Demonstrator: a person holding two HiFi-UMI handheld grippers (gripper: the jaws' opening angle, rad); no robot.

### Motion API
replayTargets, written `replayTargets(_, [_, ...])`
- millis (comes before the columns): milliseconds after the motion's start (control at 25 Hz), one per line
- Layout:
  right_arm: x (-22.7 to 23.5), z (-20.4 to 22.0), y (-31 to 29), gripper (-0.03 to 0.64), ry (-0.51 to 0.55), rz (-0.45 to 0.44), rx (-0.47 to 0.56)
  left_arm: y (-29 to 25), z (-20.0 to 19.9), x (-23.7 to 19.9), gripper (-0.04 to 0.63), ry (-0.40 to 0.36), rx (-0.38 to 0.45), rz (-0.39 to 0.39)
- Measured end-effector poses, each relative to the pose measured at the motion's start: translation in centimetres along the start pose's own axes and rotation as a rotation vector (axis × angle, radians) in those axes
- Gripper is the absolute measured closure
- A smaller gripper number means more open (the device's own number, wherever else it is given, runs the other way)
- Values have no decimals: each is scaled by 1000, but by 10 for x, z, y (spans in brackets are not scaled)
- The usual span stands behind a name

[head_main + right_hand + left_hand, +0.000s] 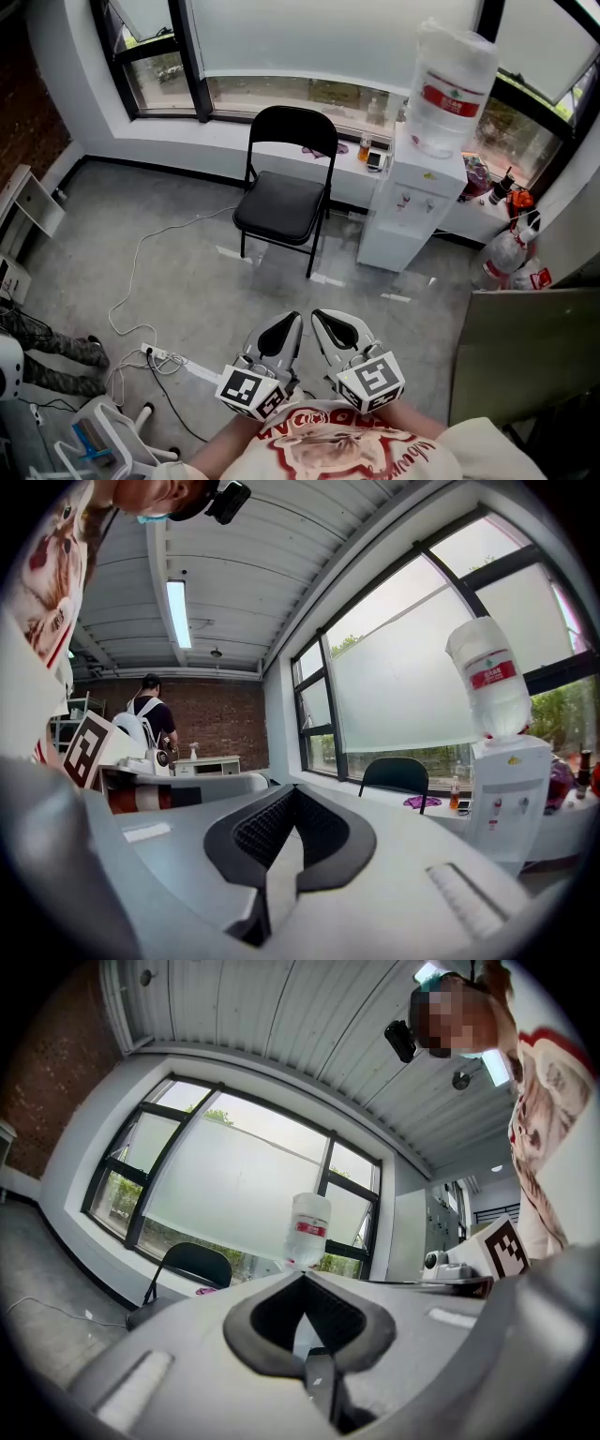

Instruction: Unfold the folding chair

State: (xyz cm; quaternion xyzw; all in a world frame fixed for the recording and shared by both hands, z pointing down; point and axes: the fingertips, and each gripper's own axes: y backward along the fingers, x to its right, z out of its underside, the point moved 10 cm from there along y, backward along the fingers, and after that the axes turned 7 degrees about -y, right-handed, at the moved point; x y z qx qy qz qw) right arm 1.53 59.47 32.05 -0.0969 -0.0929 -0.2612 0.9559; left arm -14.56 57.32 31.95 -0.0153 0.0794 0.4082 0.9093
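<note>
Your left gripper [281,330] has its jaws pressed together on nothing, and your right gripper [334,328] just beside it is the same. The folding chair [281,192] stands well ahead by the window, left of the water dispenser [412,202]. It will likely handle as a stiff, fairly light frame with slick tubes, so take the backrest's top edge. It is black, with the seat down and the legs spread, and looks already unfolded.

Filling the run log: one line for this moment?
folding chair: unfolded, by window | left gripper: shut, empty | right gripper: shut, empty | both away from chair
</note>
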Motion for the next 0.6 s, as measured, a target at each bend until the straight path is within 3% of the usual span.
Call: replayTargets(600, [-11,4,-3,592,8,12,-11,7,5,-7,592,18,13,20])
